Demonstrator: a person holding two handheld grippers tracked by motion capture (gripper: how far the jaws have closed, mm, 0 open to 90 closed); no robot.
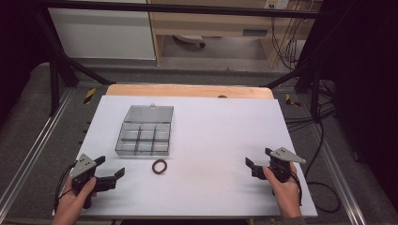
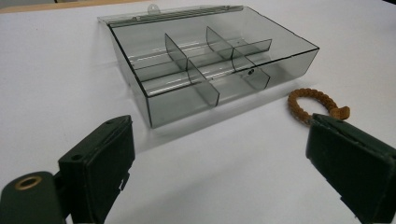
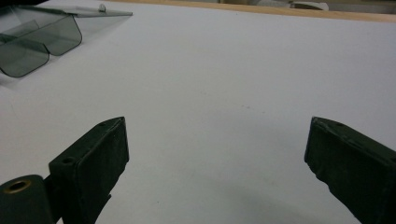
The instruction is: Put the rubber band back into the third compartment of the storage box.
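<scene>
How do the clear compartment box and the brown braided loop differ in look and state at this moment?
The compartment box is smoky, see-through, rigid and rectangular, while the braided loop is opaque brown, ropy and round. The box is by far the larger, split by dividers into cells, its lid folded back flat; the loop is a single small ring lying just in front of it. Both rest on the white sheet, apart from each other; neither hand-held gripper holds them.

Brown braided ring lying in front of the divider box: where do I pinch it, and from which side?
The braided ring lies flat on the white sheet, clear of the box. Probably best to come from above with the open left gripper, one jaw inside the loop, one outside, pinching the plain arc opposite the knotted end.
</scene>
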